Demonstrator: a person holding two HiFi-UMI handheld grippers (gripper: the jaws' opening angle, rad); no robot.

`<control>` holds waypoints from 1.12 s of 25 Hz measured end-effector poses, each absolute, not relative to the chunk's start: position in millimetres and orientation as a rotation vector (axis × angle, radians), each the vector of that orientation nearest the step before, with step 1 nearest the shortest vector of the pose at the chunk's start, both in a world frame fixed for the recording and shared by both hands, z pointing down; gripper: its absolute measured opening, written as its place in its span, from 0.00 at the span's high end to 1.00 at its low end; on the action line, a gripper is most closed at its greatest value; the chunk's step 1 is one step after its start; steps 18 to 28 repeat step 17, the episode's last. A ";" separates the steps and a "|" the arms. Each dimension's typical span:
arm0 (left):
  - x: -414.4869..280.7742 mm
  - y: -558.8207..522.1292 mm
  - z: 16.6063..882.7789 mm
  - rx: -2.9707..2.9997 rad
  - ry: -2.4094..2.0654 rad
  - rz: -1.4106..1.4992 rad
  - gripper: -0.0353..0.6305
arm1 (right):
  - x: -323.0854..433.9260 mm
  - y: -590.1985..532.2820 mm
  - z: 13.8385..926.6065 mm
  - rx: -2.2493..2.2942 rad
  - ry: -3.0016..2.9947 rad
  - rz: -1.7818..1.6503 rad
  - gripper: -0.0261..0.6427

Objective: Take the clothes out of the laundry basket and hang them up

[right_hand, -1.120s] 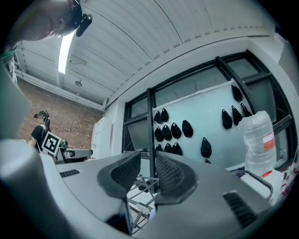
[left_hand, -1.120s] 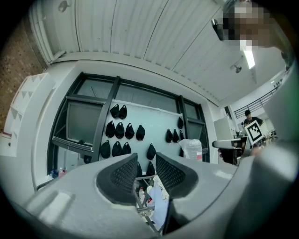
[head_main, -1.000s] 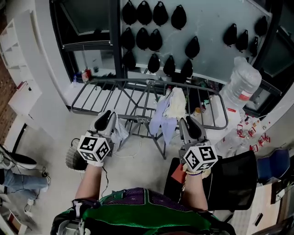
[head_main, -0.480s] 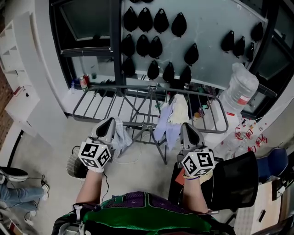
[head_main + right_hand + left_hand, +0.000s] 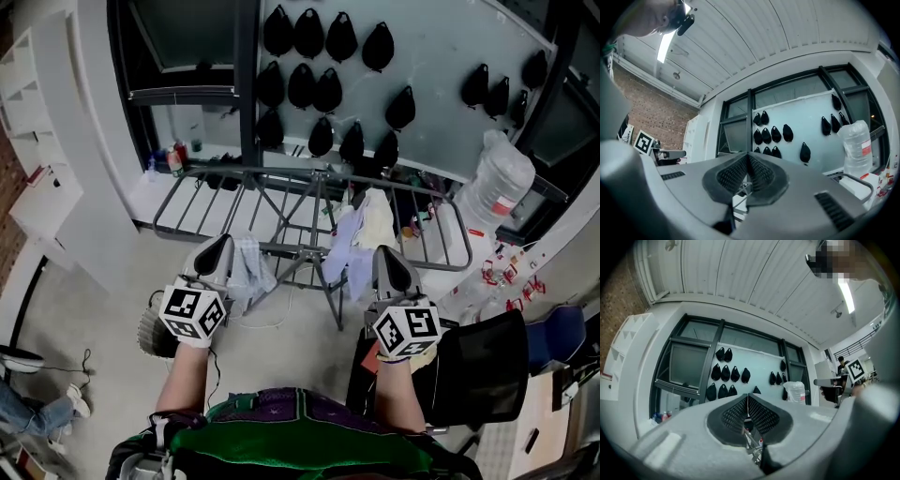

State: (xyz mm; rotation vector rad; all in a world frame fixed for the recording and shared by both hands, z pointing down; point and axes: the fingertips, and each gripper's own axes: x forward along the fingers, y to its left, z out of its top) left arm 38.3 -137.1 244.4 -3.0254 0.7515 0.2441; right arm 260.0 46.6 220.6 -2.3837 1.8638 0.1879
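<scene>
Matt grey metal drying rack (image 5: 300, 249), soft pale cloth garments (image 5: 361, 234) (crumpled), glossy clear plastic bottle (image 5: 502, 178)

A drying rack (image 5: 281, 202) stands on the floor straight ahead, before the window wall. One garment (image 5: 247, 267) hangs on its near left, just beside the left tool (image 5: 221, 247). More clothes (image 5: 361, 239) hang right of centre, just beyond the right tool (image 5: 386, 255). The laundry basket (image 5: 148, 330) sits on the floor below the left tool. A water bottle (image 5: 499, 183) stands at the rack's right end.

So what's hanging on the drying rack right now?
Pale lilac and cream garments drape over the drying rack toward its right; a whitish cloth hangs nearer left. The right gripper covers the rail beside them.
</scene>
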 end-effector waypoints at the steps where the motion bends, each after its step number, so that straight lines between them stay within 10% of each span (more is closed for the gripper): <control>1: 36.8 -138.6 245.1 -3.027 0.756 0.243 0.92 | 259.0 45.7 220.2 -2.383 1.866 0.187 0.96; 28: 33.3 -144.5 238.7 -3.008 0.756 0.237 0.92 | 256.7 37.0 217.5 -2.382 1.873 0.166 0.96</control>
